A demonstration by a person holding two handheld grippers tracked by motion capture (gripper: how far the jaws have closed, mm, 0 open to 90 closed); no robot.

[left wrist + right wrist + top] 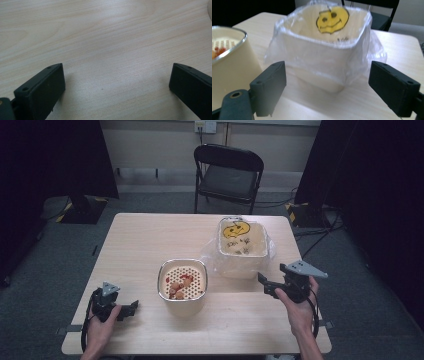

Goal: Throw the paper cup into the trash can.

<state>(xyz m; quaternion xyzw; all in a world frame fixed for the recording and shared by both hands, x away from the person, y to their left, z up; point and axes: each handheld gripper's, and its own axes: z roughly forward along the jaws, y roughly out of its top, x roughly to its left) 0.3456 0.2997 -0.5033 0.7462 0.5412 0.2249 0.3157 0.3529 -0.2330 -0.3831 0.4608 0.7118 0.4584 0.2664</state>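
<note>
A cream bin (pixel 182 285) with a metal rim and a perforated insert stands at the middle of the table; red and orange scraps lie on the insert. Behind it to the right stands a second cream bin (pixel 242 245) lined with a clear plastic bag that bears a yellow smiley face (pixel 332 18). My left gripper (pixel 131 308) rests low over the table's front left, open, with bare wood between its jaws (pixel 117 82). My right gripper (pixel 265 285) is held open just right of the lined bin (pixel 322 57), which sits a short way beyond its jaws.
The wooden table (pixel 145 240) has bare room on its left half and along the front edge. A black folding chair (pixel 227 175) stands behind the table. Dark curtains hang at both sides, and cables lie on the grey floor.
</note>
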